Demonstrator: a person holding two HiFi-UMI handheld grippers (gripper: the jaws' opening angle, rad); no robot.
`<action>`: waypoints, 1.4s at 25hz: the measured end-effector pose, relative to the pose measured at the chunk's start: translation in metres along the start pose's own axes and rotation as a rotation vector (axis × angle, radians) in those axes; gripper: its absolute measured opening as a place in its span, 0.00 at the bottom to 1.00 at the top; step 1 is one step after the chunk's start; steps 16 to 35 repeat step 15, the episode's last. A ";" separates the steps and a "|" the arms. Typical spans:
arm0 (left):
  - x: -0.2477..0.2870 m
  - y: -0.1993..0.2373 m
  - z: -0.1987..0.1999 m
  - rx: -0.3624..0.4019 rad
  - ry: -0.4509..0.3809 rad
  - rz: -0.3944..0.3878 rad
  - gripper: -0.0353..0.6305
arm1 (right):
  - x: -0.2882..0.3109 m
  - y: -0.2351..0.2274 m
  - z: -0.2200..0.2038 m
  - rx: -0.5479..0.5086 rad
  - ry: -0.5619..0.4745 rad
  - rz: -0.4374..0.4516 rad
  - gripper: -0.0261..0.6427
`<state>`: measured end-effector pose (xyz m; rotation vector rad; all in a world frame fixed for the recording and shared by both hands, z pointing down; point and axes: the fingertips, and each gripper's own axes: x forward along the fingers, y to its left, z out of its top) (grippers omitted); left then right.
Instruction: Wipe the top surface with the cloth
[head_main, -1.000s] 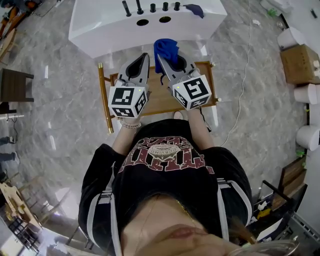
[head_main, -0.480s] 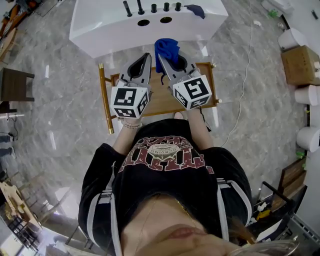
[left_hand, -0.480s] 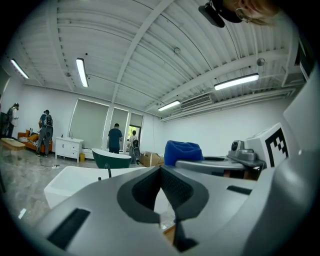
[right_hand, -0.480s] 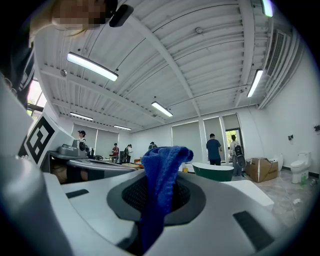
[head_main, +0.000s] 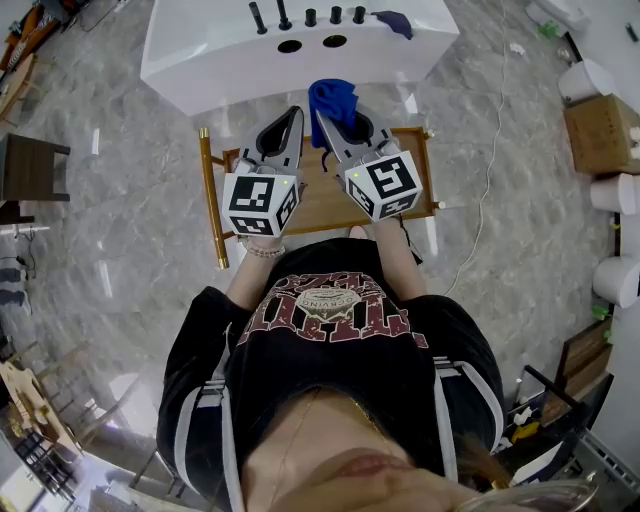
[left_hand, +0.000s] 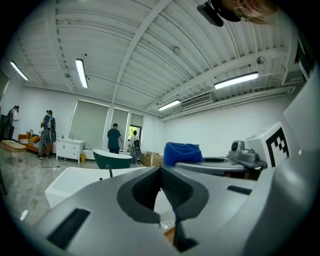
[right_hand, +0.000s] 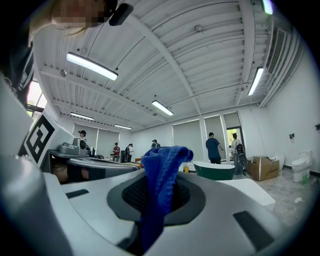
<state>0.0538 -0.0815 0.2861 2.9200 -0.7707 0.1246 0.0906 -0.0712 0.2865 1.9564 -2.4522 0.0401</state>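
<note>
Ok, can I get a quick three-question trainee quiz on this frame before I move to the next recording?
1. True or false: the right gripper is clamped on the bright blue knitted cloth.
2. Multiple choice: the left gripper's jaws are A) wide apart, B) together with nothing between them, C) closed on a sponge.
3. Short answer: both grippers are held over the brown wooden table; what lies on the far rim of the white bathtub beyond it, right of the black tap fittings?

Key: 1 true; 2 B; 3 a second, dark blue cloth.
</note>
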 end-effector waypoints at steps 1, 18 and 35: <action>0.001 0.001 0.000 0.001 0.002 0.001 0.12 | 0.001 -0.001 0.000 0.001 0.002 0.001 0.12; 0.006 0.007 0.002 0.013 0.001 0.008 0.12 | 0.009 -0.005 -0.005 -0.018 0.025 0.002 0.12; 0.006 0.007 0.002 0.013 0.001 0.008 0.12 | 0.009 -0.005 -0.005 -0.018 0.025 0.002 0.12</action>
